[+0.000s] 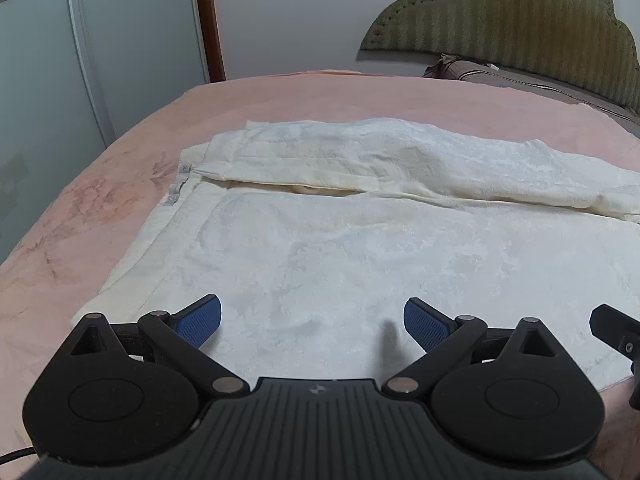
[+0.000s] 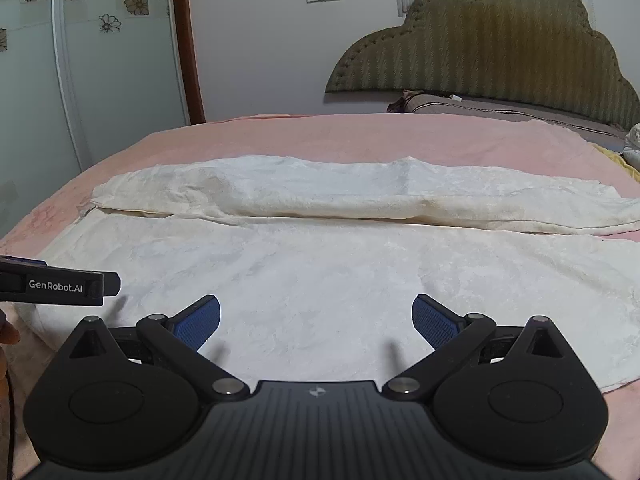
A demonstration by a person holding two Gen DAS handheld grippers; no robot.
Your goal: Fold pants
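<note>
Just ahead of both hand-held grippers, cream pants (image 1: 360,248).

We see our left claw (image 1: 312,322) with its jaws spread wide, blue pads (image 1: 200,320) facing each other across an empty gap, nothing gripped. Our right claw (image 2: 316,322) is spread just as wide and also empty (each claw's edge shows in the other's view, so they are side by side). Both point forward, level. A bit of hand (image 2: 8,334) shows at the right view's left edge.
</note>
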